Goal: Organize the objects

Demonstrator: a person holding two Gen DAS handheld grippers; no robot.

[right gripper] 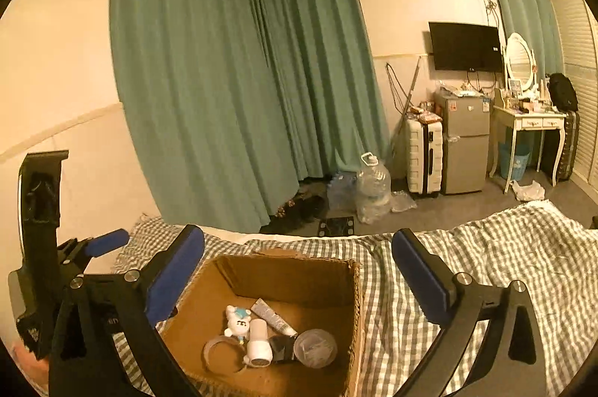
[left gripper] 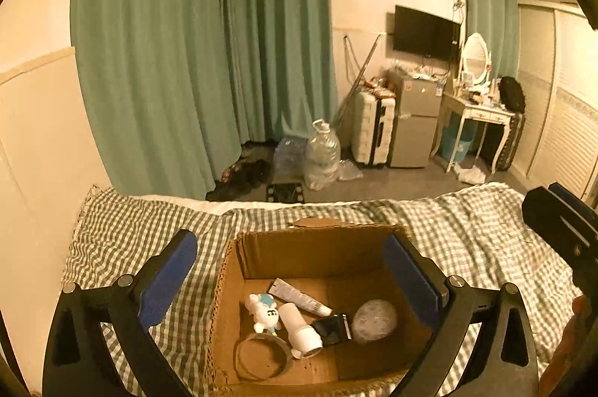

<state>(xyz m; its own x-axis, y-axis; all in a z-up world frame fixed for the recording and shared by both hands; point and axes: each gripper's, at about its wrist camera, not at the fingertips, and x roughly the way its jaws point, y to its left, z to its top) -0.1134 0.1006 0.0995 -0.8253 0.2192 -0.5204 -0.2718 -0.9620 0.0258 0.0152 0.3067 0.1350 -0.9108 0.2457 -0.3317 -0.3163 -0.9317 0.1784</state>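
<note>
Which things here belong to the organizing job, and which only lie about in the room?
Job: cardboard box; inside it the toy figure, tube, tape roll, white bottle, round lid.

Lying about: water jug, suitcase, fridge.

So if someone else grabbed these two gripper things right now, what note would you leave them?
Left gripper: open, holding nothing, hovering over the cardboard box.
Right gripper: open, holding nothing, above the box's right side.
The box sits on the checked bedspread. In it: a tape roll, a small white toy, a tube, a white bottle, a black item and a grey ball.
Done: those six items are boxed.
Left: nothing loose shows on the bedspread; check outside the views.
</note>
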